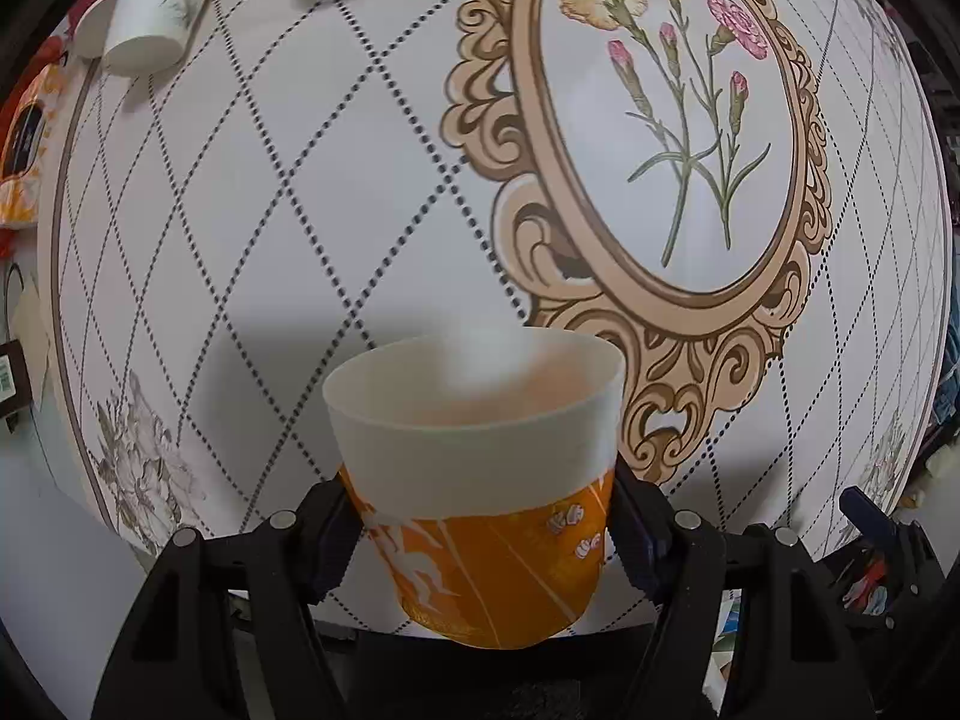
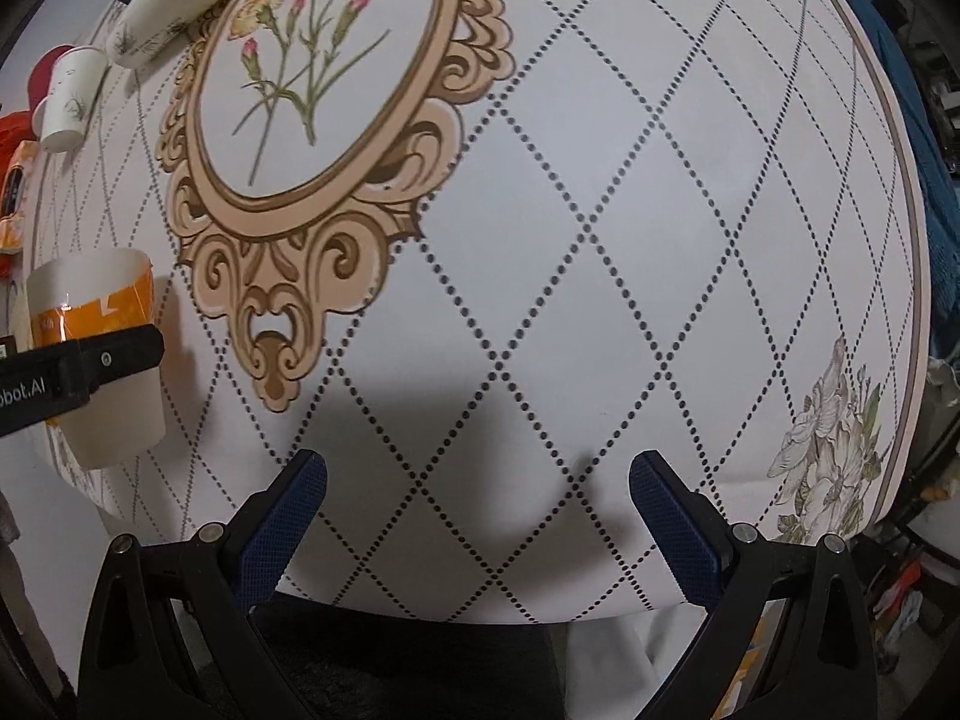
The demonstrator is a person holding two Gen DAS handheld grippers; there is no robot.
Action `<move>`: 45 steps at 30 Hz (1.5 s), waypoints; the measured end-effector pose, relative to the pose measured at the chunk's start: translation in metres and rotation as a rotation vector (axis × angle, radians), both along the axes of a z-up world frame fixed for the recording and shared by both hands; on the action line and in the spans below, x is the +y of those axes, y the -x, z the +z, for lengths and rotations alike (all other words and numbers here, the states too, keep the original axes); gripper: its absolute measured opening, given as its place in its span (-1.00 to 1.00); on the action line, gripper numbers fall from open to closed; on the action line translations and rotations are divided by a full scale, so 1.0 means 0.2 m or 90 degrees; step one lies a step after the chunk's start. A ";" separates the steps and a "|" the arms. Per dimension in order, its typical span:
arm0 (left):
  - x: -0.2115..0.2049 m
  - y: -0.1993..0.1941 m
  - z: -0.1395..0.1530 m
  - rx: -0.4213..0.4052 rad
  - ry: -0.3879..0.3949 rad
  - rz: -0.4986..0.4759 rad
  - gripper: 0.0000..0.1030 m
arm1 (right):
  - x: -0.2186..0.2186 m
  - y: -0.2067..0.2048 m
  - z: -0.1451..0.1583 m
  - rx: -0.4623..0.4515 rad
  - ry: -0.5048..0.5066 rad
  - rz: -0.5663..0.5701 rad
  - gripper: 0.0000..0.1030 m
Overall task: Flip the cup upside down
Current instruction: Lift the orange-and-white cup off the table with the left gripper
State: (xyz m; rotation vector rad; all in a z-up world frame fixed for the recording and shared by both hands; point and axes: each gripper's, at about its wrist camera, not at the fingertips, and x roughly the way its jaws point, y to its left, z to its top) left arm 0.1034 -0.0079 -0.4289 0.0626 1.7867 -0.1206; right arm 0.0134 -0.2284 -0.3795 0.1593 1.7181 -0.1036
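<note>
Gripping the orange-and-white paper cup [image 1: 474, 480] by its orange lower body, the left gripper [image 1: 477, 531] has both pads pressed on the cup's sides, one at 9 o'clock and one at 3 o'clock of it; cup mouth faces away from the camera, toward the tablecloth [image 1: 300, 210], base nearest the lens at 6 o'clock. Cup is above the cloth, shadow spread under it; whether the rim touches the cloth, cannot tell. From the right wrist view the same cup [image 2: 99, 360] sits at 9 o'clock with the left gripper's black finger [image 2: 90, 366] crossing its middle, white rim end lowest in the frame. Right gripper [image 2: 477, 474] has jaws wide apart, nothing between the blue pads, only dotted diamond-pattern cloth and a shadow below it; well apart from the cup. Around: carnation medallion print [image 1: 678, 120] at 1 o'clock of the held cup. Two white paper cups [image 1: 150, 6] at 11 o'clock in the left view; in the right view one lies on its side [image 2: 174, 0] and the other one [image 2: 69, 99] is just beside it, at 10 to 11 o'clock. Orange packet [image 1: 24, 144] at 9 o'clock, at the table edge. Grey flower print [image 2: 834, 450] at 3 to 4 o'clock of the right gripper. Nothing lies between the cup and the cloth under it.
</note>
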 end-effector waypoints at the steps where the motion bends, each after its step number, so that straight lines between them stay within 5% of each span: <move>1: 0.00 0.00 -0.01 0.001 0.003 -0.002 0.35 | -0.01 0.01 0.00 0.000 0.003 -0.003 0.99; 20: -0.04 -0.01 -0.08 0.001 0.014 -0.045 0.39 | -0.20 -0.20 0.03 -0.008 0.029 -0.025 0.99; 24: 0.00 0.00 -0.10 0.006 0.017 -0.038 0.74 | -0.20 -0.20 0.07 -0.011 0.029 -0.029 0.99; 26: 0.02 0.02 -0.11 0.002 0.010 -0.038 0.75 | -0.22 -0.18 0.09 -0.013 0.029 -0.030 0.99; 45: -0.16 0.00 0.07 -0.007 0.017 -0.045 0.75 | -0.23 -0.12 0.13 -0.022 0.034 -0.041 0.99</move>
